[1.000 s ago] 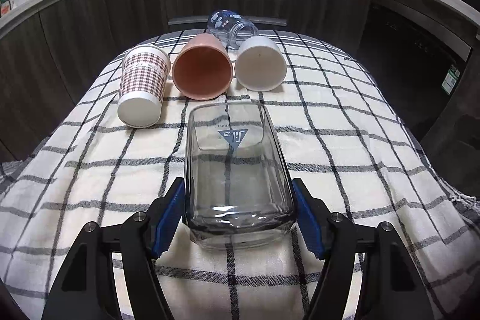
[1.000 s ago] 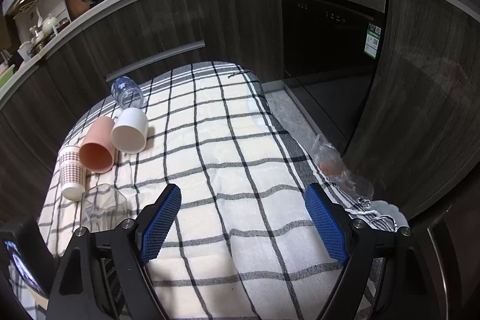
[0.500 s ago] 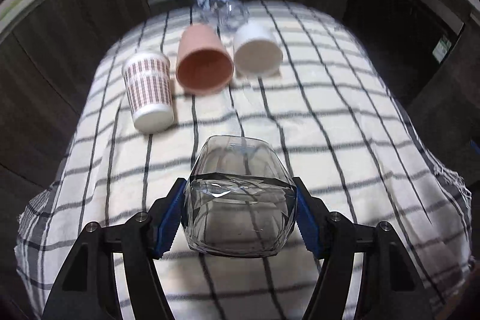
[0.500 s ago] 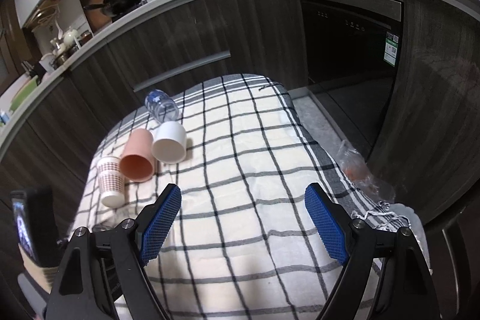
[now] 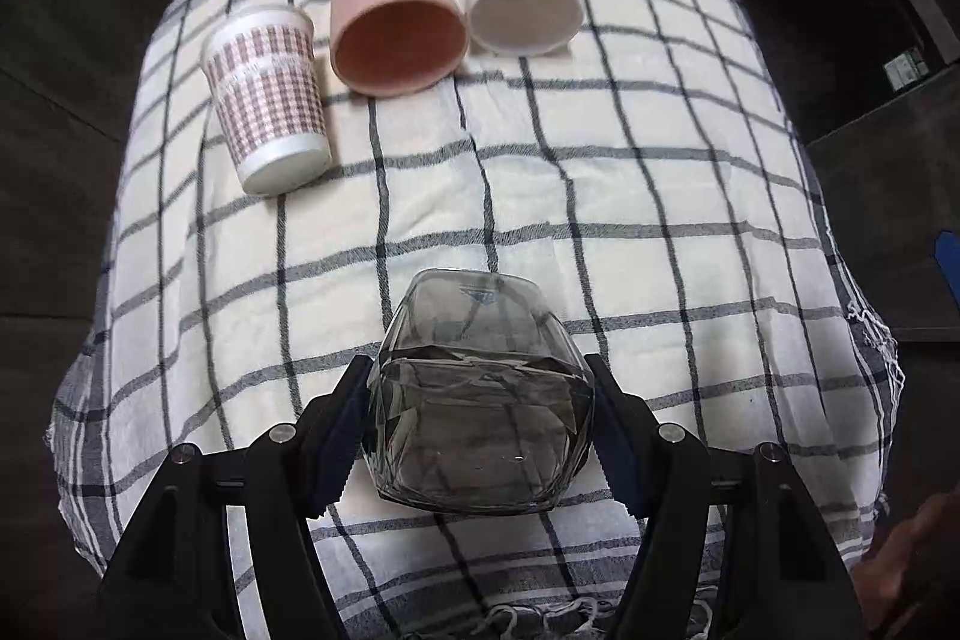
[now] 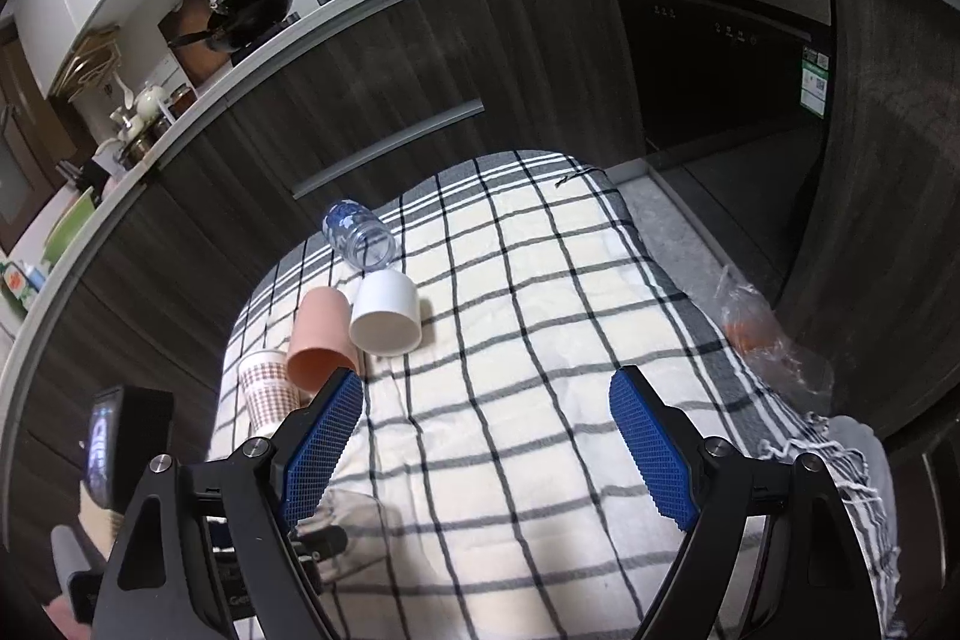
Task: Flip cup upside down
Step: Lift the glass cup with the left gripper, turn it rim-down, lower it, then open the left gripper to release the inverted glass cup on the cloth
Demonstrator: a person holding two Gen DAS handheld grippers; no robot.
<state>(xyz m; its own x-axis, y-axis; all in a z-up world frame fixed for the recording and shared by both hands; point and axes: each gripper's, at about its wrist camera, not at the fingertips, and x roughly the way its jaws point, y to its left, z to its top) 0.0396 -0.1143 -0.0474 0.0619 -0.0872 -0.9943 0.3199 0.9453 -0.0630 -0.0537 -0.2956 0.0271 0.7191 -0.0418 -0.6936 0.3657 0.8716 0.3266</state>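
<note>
Checked worktop [image 5: 630,196]: left tongs [image 5: 480,424] clamp glass [image 5: 480,400] aloft; right tongs [image 6: 486,436] gape, empty. Risk: smooth glass slipping mid-turn.

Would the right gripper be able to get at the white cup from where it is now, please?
Probably yes: the right gripper is open, and only bare cloth lies between it and the white cup.

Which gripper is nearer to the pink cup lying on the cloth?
Hard to call. The left gripper, shut on the glass cup, faces the pink cup from across the cloth. The right gripper hangs open, its left finger overlapping it in view.
</note>
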